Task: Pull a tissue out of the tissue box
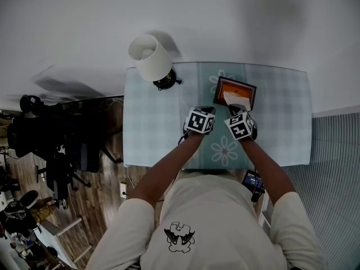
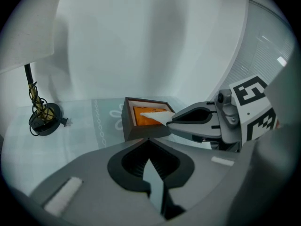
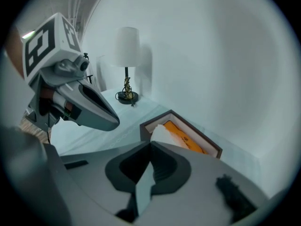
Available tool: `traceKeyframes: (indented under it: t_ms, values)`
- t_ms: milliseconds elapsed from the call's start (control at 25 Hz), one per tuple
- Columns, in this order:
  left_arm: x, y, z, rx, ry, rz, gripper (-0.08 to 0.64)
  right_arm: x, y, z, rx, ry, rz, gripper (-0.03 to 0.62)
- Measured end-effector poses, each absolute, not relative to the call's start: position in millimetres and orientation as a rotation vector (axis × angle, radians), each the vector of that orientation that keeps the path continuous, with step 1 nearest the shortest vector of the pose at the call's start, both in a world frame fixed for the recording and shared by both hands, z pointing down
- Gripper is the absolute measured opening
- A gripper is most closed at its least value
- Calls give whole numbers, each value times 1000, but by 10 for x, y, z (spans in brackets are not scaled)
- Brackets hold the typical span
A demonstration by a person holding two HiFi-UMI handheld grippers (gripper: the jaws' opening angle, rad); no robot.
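A brown tissue box (image 1: 220, 86) with an orange inside (image 2: 146, 113) stands on the pale blue patterned tablecloth (image 1: 152, 134), toward the back right. A white tissue (image 1: 237, 99) sticks up out of it. My right gripper (image 3: 150, 144) is at the box's near edge and is shut on this tissue (image 3: 162, 132). In the left gripper view its tips (image 2: 169, 121) pinch the tissue's end (image 2: 153, 118). My left gripper (image 2: 149, 139) hovers just left of the box with its jaws shut and nothing between them. It shows in the right gripper view as a grey beak (image 3: 115, 122).
A table lamp with a white shade (image 1: 149, 56) and a dark base (image 2: 44, 119) stands at the table's back left. A white wall rises right behind the table. Left of the table are a wooden floor and a dark office chair (image 1: 62, 151).
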State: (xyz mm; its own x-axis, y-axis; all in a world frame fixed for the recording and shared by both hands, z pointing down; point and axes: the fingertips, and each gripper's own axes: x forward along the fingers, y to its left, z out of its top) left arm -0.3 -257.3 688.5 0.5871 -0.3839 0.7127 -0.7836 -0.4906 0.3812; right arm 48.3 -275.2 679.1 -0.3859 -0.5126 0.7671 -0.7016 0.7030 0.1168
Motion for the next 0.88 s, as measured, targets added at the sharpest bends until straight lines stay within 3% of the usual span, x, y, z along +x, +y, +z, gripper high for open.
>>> traceKeyframes:
  t_ms: [880]
  values:
    - [-100, -2156, 5974, 2309, -1006, 550, 8, 597, -1970, 5527, 1136, -2364, 453, 14]
